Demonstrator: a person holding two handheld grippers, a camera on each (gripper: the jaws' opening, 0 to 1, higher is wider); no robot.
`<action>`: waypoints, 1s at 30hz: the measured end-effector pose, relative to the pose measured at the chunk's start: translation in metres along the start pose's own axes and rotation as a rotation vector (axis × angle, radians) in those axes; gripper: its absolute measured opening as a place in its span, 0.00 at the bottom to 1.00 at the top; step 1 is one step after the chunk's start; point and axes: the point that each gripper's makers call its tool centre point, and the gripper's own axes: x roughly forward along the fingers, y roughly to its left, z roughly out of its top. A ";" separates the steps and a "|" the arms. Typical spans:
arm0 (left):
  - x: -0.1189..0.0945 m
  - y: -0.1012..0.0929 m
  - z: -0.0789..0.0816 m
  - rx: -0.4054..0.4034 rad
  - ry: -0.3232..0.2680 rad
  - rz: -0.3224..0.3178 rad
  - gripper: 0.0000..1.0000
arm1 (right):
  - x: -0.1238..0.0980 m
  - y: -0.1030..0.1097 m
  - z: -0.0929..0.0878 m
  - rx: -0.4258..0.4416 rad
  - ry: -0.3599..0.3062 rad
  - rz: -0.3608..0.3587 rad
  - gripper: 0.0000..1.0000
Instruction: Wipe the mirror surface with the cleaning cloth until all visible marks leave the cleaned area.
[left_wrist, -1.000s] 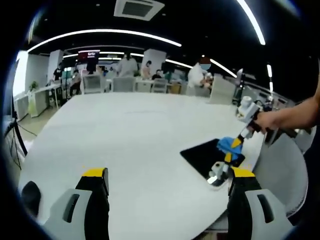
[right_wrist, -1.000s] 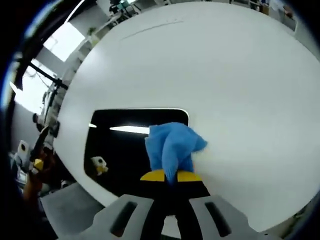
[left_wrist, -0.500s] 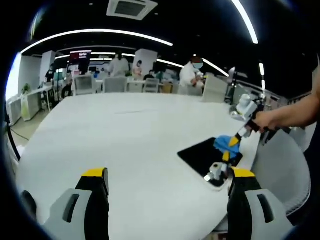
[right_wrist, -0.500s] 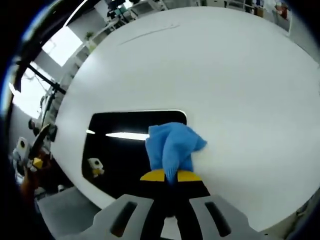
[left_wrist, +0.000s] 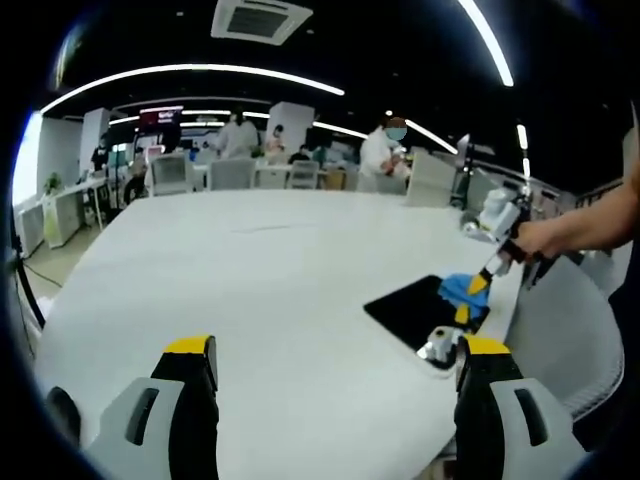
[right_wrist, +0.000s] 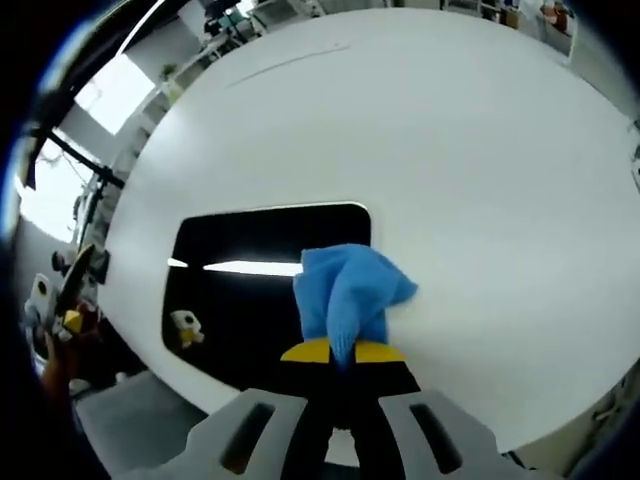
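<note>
White round table (right_wrist: 480, 150) w/ dark rectangular mirror (right_wrist: 240, 260) near its edge, right gripper (right_wrist: 343, 352) clamped on crumpled blue cleaning cloth (right_wrist: 348, 290) at mirror's right side, left gripper (left_wrist: 335, 350) released, idle; best press flat, overlap strokes leftward.

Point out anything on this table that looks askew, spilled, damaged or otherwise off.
Nothing stands out. The mirror lies flat near the edge of the white table, unbroken, reflecting a ceiling light. The right tool holds the bunched blue cloth at the mirror's edge. The left tool is open above bare tabletop.
</note>
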 end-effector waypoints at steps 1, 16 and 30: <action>0.000 0.000 -0.001 -0.001 0.001 0.000 1.00 | 0.000 0.000 -0.001 0.000 0.000 -0.001 0.00; -0.001 -0.001 -0.003 0.008 0.011 -0.012 1.00 | -0.005 0.002 -0.020 0.034 -0.007 0.000 0.00; -0.002 0.003 0.001 0.013 0.007 -0.003 1.00 | -0.007 0.003 -0.031 0.072 0.023 0.011 0.00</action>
